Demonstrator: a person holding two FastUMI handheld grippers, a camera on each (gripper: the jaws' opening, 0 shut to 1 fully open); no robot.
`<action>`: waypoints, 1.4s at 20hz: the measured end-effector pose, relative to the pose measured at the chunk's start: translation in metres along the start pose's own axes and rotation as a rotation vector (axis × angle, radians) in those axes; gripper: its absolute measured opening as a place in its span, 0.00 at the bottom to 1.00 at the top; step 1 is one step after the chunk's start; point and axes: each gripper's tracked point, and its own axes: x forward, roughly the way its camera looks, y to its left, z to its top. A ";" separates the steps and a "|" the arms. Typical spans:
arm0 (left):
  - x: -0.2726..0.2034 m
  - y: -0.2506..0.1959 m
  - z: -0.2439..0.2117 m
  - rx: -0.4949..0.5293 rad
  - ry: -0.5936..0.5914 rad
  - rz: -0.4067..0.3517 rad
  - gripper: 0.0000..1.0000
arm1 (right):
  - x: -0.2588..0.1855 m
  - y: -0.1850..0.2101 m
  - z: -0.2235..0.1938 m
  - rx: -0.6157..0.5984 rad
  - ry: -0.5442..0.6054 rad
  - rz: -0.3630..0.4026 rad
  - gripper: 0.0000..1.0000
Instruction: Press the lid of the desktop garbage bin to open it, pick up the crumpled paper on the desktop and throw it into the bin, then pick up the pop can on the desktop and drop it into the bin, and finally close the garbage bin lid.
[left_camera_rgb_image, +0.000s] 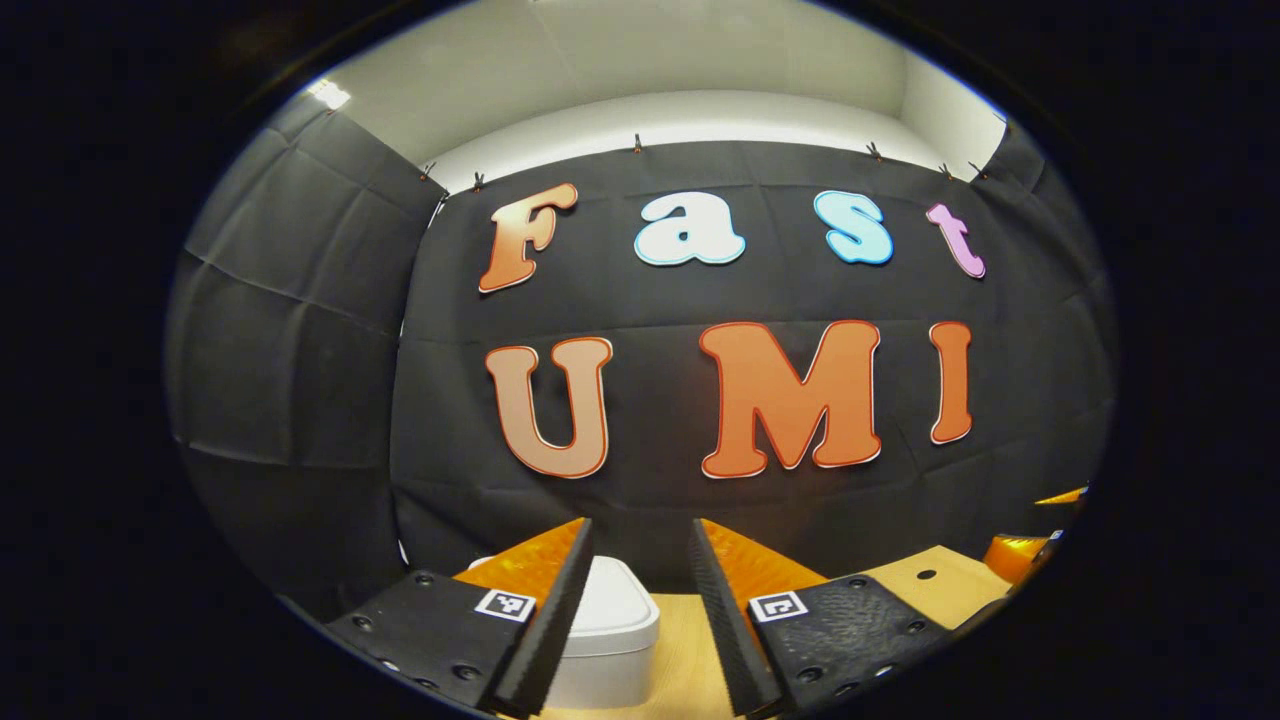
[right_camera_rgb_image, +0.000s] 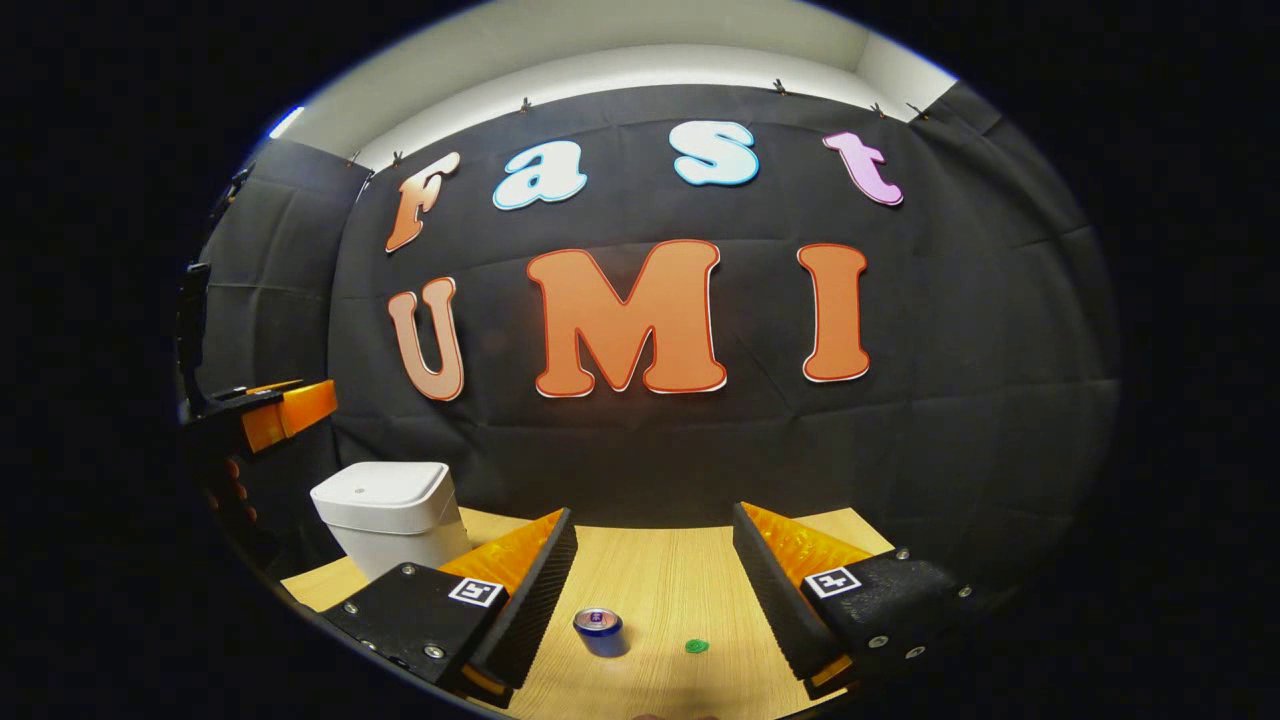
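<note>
The left gripper (left_camera_rgb_image: 640, 610) is released above the worktop (right_camera_rgb_image: 680, 570), its fingers hiding part of the closed white garbage bin (left_camera_rgb_image: 610, 630). The right gripper (right_camera_rgb_image: 655, 590) is released too, with the upright pop can (right_camera_rgb_image: 598, 631) between its fingers, beside a small green dot (right_camera_rgb_image: 696, 646) too small to identify.

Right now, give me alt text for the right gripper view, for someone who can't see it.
The right claw hangs open over a light wooden table, with a small upright pop can standing between its fingers and a small green dot beside the can. A white bin with its lid down stands at the table's far left, and the left claw hovers above it.
</note>
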 end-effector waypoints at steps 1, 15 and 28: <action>0.005 0.008 -0.003 -0.004 0.008 0.014 0.53 | 0.001 0.001 -0.001 0.001 0.003 0.000 0.94; 0.067 0.074 -0.120 -0.077 0.283 0.072 0.00 | 0.009 -0.009 -0.013 -0.007 0.026 -0.056 0.94; 0.079 0.074 -0.171 -0.112 0.510 0.081 0.00 | 0.017 -0.012 -0.032 -0.010 0.077 -0.066 0.94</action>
